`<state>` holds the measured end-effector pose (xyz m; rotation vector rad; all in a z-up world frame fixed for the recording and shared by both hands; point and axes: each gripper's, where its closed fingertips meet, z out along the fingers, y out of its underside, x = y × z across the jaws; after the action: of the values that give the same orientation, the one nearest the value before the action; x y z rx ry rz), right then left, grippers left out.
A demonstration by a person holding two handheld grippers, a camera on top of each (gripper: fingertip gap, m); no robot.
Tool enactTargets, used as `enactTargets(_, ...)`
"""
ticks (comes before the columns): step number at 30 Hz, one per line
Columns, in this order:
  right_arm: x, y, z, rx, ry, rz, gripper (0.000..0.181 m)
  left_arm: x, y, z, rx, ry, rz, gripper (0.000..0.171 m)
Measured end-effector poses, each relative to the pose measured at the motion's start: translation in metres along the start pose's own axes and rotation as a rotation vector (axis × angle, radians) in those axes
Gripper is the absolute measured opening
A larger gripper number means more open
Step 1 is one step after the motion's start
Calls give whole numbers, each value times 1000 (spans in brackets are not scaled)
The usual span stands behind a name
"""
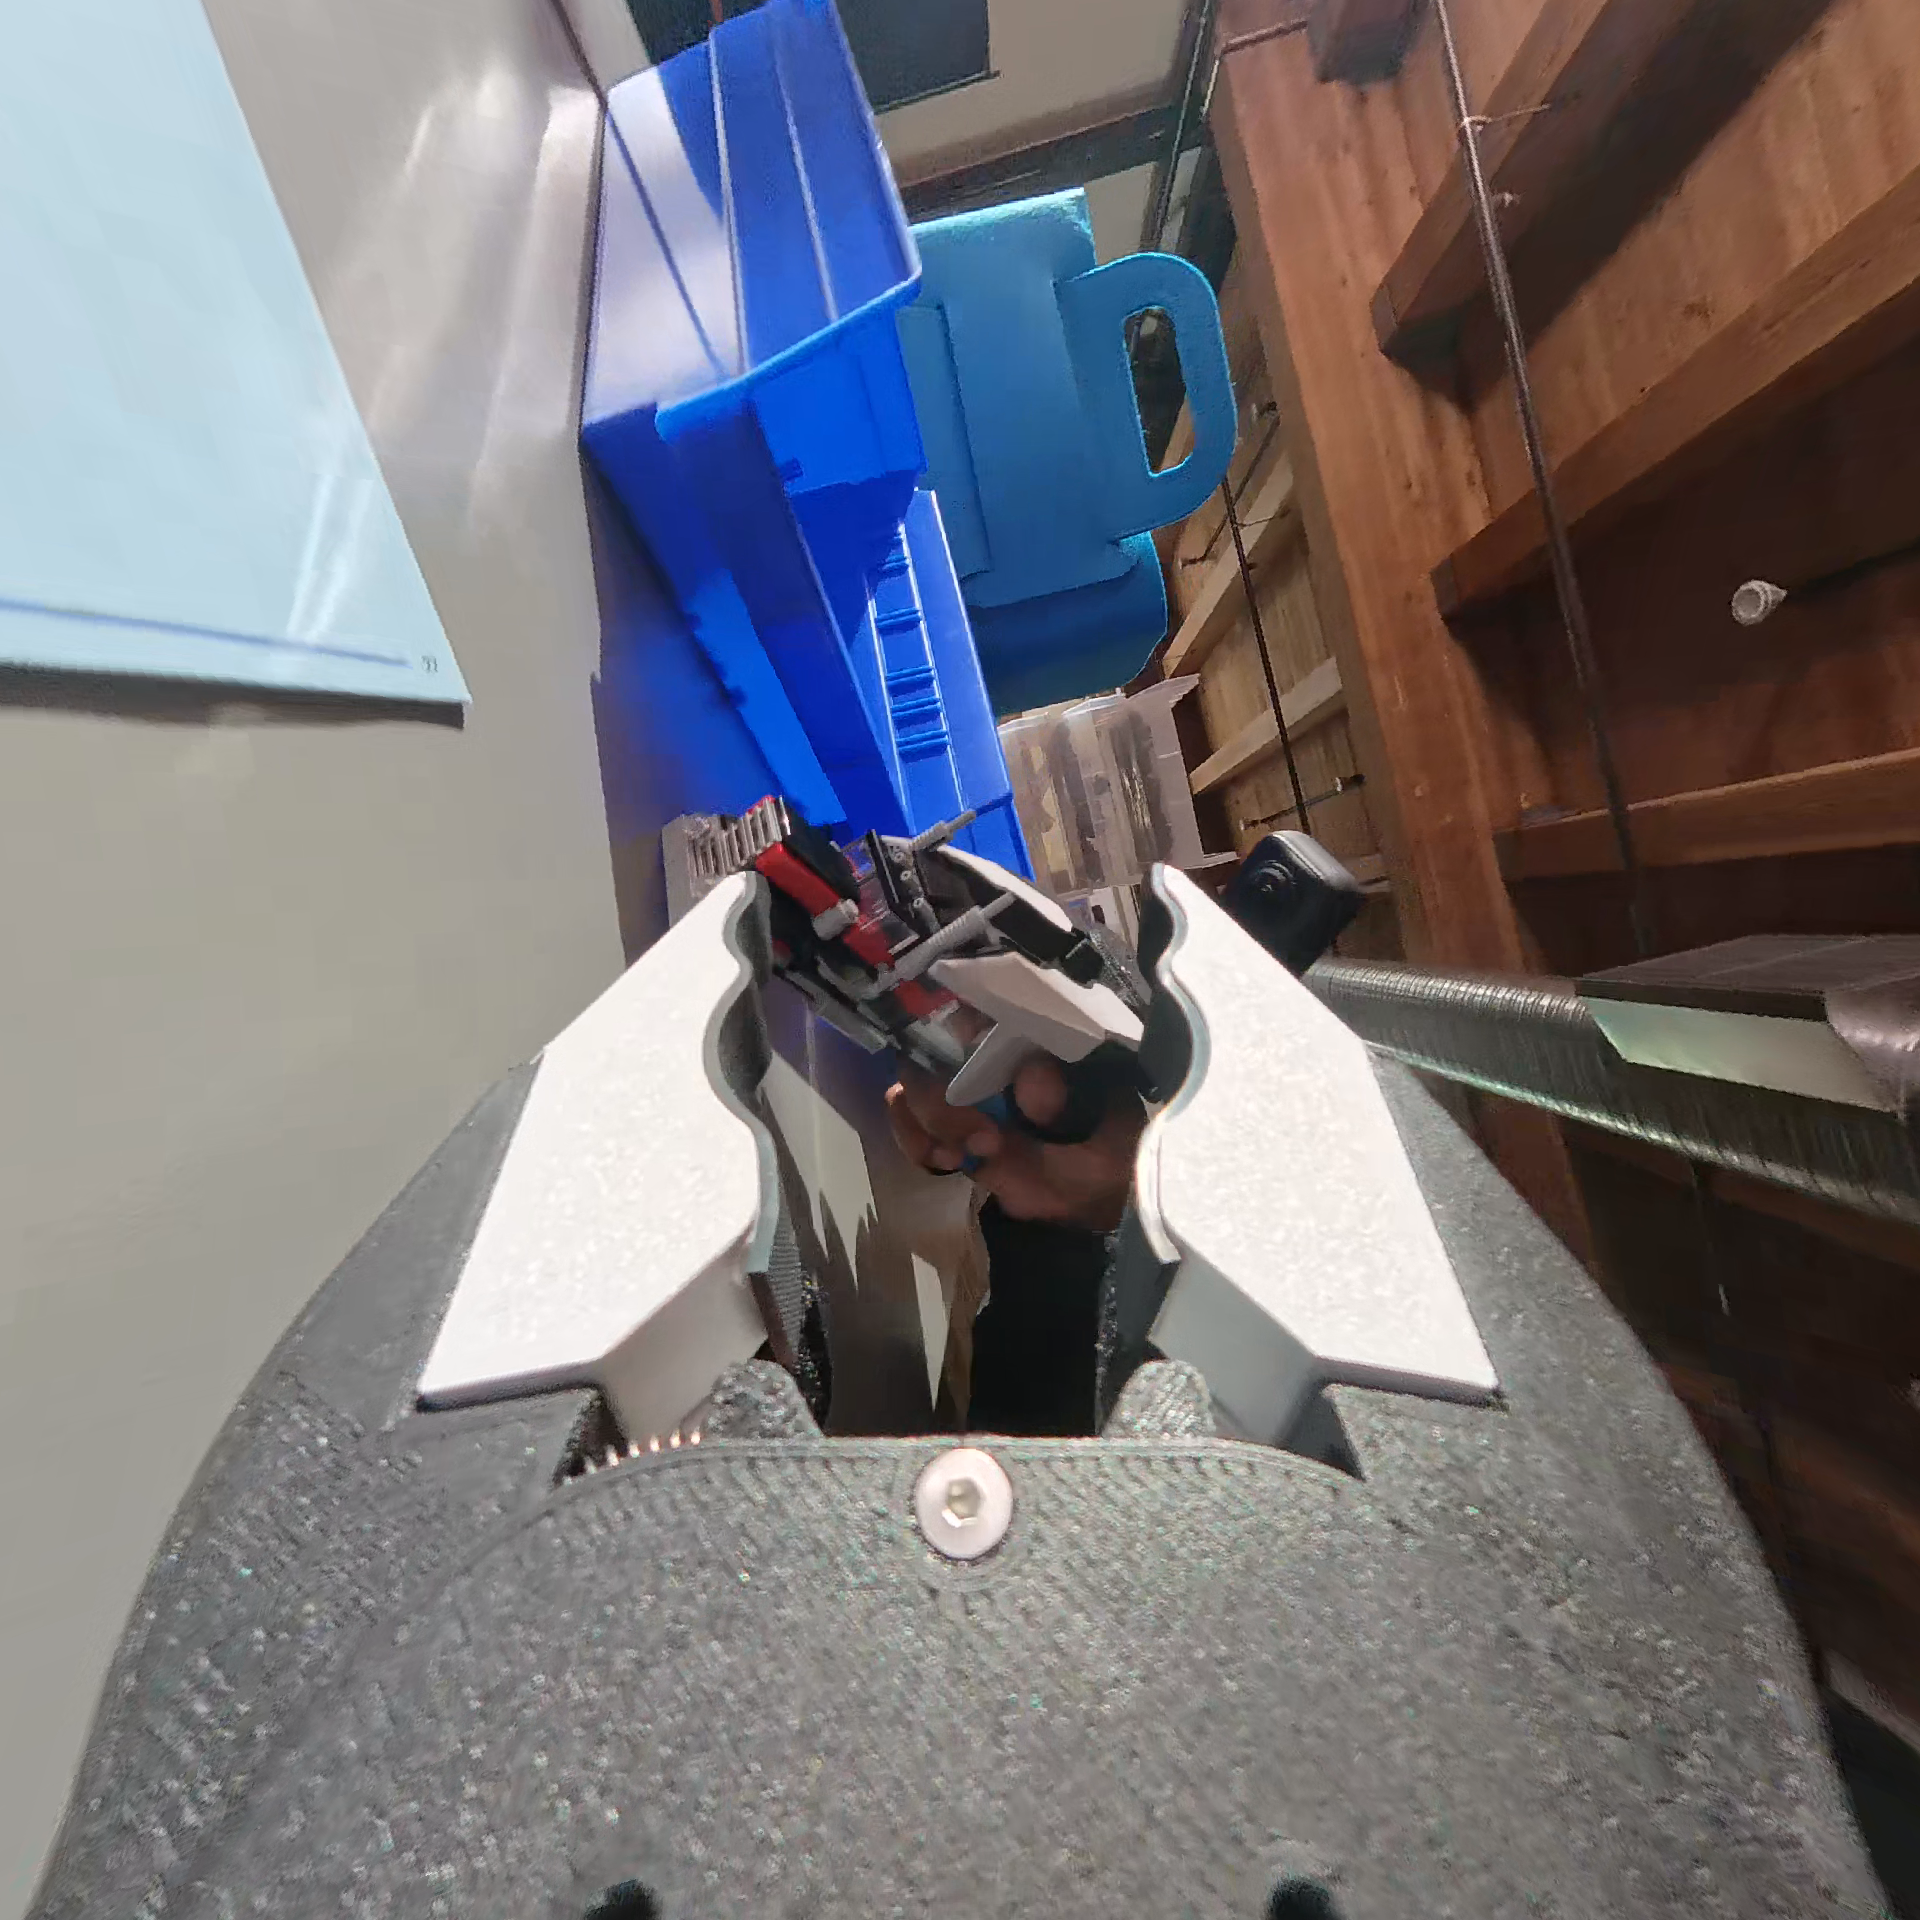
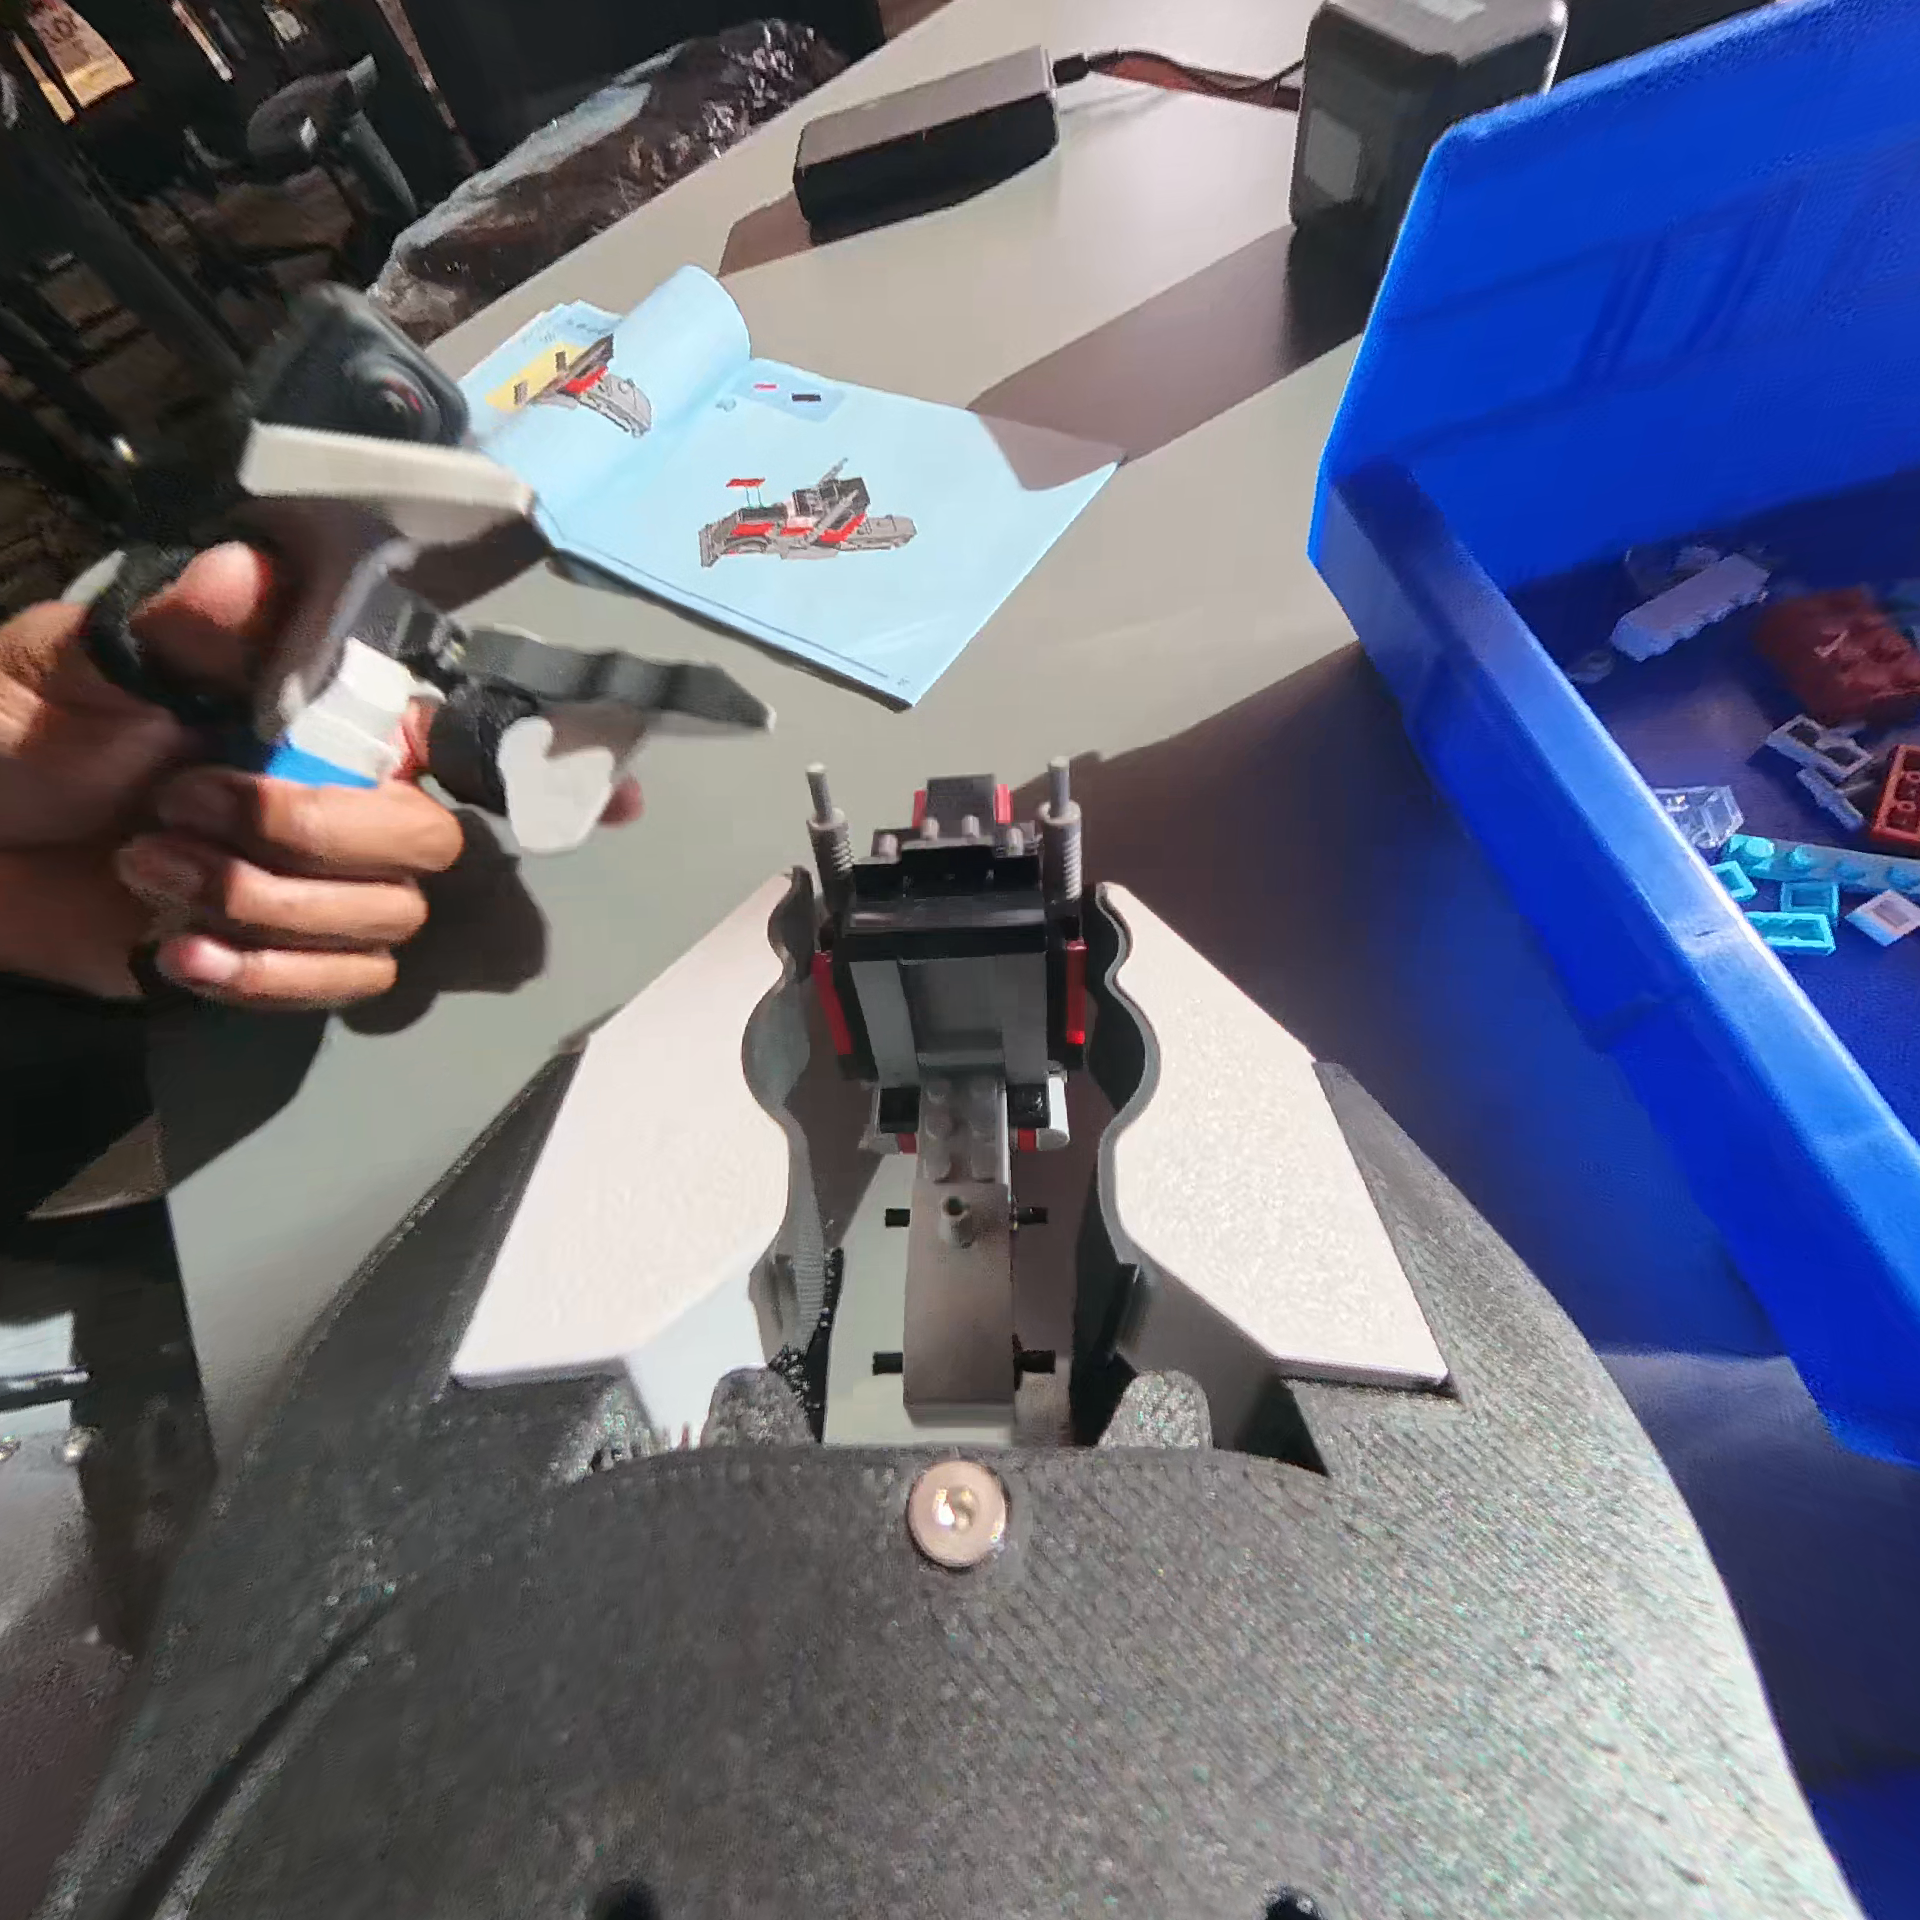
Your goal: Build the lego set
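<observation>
My right gripper [image 2: 951,966] pinches the black, grey and red lego model [image 2: 951,935] between its fingers at frame centre. Left of it, my left gripper [image 2: 582,592] hangs spread and empty above the table [image 2: 1039,312]. Beyond lies the open instruction booklet [image 2: 831,561]; at right, the blue bin [image 2: 1558,520] holds loose bricks [image 2: 1808,790].

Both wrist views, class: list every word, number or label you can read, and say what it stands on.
Instruction booklet: a tiny page number at its corner, not copied here; its pages otherwise show pictures.
Printed tile in the blue bin: marks too small to read.
Lego model: no writing seen.
</observation>
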<state>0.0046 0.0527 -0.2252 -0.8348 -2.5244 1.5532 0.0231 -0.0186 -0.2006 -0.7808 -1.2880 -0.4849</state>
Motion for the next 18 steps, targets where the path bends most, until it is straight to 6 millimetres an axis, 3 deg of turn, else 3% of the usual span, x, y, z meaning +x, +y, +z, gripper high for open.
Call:
enactTargets(5, 6, 12, -4, -53, 44, -33, 55, 19, -25, -17, 22, 44, 178, 69)
enactTargets(10, 1, 4, -28, 38, 130, -90, 63, 29, -45, -36, 31, 29, 405, 68)
enactTargets(14, -35, -8, -36, 145, 120, -149, 62, 46, -62, -56, 49, 43, 597, 72)
enactTargets(18, -92, -16, -6, 200, -19, -208, 61, 59, -80, -83, 101, 42, 757, 86)
